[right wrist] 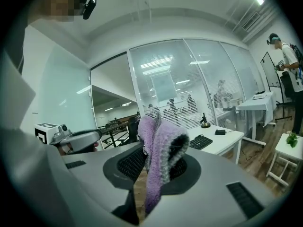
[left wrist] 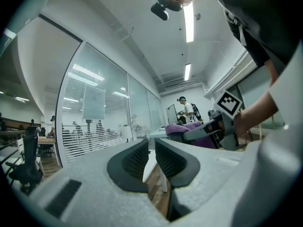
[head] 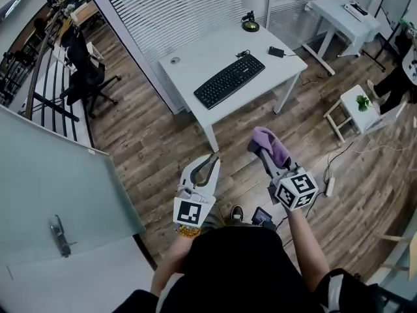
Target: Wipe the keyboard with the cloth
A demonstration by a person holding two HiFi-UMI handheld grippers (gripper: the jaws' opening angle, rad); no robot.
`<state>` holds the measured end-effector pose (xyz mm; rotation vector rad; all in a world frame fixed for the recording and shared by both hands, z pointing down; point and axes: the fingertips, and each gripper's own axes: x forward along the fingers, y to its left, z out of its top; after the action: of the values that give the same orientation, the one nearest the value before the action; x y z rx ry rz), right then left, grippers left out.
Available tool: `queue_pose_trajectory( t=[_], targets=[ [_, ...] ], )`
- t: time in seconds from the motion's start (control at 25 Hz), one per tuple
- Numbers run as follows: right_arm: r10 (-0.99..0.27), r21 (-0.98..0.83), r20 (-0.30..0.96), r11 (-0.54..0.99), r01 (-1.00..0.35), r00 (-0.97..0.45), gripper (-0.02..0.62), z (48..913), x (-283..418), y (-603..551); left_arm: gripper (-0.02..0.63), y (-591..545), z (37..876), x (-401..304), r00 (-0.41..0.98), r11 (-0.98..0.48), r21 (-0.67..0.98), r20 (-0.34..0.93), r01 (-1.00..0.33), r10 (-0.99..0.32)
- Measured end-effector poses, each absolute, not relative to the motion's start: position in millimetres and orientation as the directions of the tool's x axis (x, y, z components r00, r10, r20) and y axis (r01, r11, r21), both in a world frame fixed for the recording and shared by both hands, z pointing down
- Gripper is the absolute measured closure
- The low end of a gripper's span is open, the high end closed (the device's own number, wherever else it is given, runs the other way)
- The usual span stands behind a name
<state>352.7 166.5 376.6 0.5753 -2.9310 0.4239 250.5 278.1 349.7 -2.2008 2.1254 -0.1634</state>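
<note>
A black keyboard (head: pixel 229 80) lies on the white desk (head: pixel 195 57) ahead of me, also seen far off as the keyboard (right wrist: pixel 200 142) in the right gripper view. My right gripper (head: pixel 260 150) is shut on a purple cloth (head: pixel 272 145), which stands up bunched between the jaws as the cloth (right wrist: pixel 158 151). My left gripper (head: pixel 212 164) is shut with nothing in it, its pads close together. Both grippers hang over the wooden floor, short of the desk's near edge. In the left gripper view the right gripper (left wrist: pixel 208 130) with the cloth shows to the right.
On the desk are a small black device (head: pixel 276 51), a desk lamp (head: pixel 249 23) and a round object (head: pixel 174 60). A glass door (head: pixel 58 201) stands at the left. A small white side table with a plant (head: pixel 360 104), a second white desk (head: pixel 345 15) and office chairs (head: pixel 85 70) surround the area.
</note>
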Motion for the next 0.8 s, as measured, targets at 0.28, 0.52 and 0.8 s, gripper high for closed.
queue_pose_trajectory(
  t=[0.28, 0.52, 0.8],
  targets=[
    [-0.352, -0.222, 0.26, 0.884, -0.41, -0.899, 0.52, 397, 291, 88, 0.549, 210, 389, 172, 0.063, -0.067, -0.099, 0.042, -0.993, -0.997],
    [-0.415, -0.26, 0.291, 0.833, -0.489, -0.862, 0.517, 401, 218, 20, 0.549, 137, 423, 85, 0.148, -0.157, -0.127, 0.083, -0.979, -0.986],
    [-0.461, -0.187, 0.413, 0.801, -0.568, -0.786, 0.515, 427, 144, -64, 0.538, 69, 477, -6, 0.251, -0.281, -0.153, 0.186, -0.948, -0.95]
  ],
)
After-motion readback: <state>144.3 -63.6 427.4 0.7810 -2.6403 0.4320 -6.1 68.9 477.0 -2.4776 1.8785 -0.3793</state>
